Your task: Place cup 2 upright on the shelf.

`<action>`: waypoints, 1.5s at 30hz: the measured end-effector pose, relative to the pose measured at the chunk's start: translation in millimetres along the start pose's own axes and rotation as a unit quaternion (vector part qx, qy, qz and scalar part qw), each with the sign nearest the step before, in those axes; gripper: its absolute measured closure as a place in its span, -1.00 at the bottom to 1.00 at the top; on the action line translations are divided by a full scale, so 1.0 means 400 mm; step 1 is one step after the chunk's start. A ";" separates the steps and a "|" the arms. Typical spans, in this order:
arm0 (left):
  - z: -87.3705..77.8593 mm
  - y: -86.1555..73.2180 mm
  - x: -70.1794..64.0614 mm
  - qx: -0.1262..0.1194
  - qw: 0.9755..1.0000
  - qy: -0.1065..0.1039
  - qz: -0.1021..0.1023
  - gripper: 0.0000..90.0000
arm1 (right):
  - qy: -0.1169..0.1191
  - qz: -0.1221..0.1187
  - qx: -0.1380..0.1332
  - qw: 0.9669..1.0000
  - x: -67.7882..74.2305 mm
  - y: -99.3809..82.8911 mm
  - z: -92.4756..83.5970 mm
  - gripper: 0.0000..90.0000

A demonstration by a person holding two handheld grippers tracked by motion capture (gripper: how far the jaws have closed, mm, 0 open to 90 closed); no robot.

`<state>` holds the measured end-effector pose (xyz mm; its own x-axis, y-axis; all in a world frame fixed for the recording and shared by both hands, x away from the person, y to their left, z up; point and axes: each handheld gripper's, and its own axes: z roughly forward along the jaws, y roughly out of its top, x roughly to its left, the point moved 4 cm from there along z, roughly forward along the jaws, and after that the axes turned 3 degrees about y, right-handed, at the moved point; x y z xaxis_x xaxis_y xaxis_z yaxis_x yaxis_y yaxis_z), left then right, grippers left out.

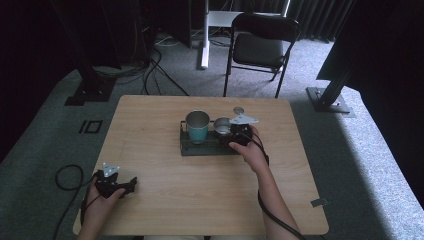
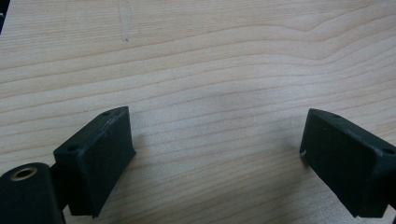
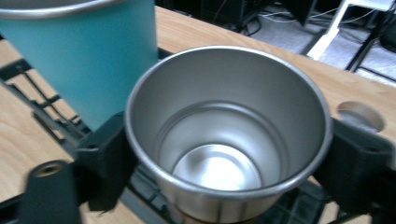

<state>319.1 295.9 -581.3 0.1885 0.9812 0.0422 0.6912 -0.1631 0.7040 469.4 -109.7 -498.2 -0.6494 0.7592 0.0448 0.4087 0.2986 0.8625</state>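
- The right gripper (image 1: 239, 134) had its two black jaws clamped on the outer wall of the steel cup (image 3: 229, 140), one on each side just under the rim, and the cup stood upright and empty between them.
- That cup sat in the black wire rack (image 1: 186, 145) at mid-table, right-hand slot, with the teal tumbler (image 3: 88, 51) just beside it on the left, the two close enough that I could not tell whether they touched.
- The left gripper (image 1: 131, 182) lay low at the near left corner of the table (image 1: 200, 190), jaws parted over bare wood, nothing between them, well apart from the rack.
- Step in hand, as I read it: the grasp on the steel cup, either for lifting it out of the rack or just after seating it; the frames did not settle which.
- If a lift was coming, it called for a straight rise, keeping the cup level and clear of the teal tumbler and the rack's wires.
- A small round lid-like disc (image 1: 238, 110) lay on the table just behind the rack.
- A folding chair (image 1: 260, 47) stood beyond the far edge.
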 end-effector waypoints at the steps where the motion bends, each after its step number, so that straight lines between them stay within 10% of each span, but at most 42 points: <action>1: 0.000 0.000 0.000 0.000 1.000 0.000 0.000 -0.77 | 0.004 0.002 -0.002 1.000 0.001 0.000 -0.002 -0.73; 45: 0.000 0.000 0.000 0.000 1.000 0.000 0.000 -0.77 | -0.011 0.019 -0.049 0.999 -0.055 -0.081 -0.181 -0.72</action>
<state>319.1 296.0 -581.3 0.1892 0.9810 0.0429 0.6915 -0.1641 0.7035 424.2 -178.0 -490.7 -0.6200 0.7816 0.0687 0.3677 0.2122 0.9054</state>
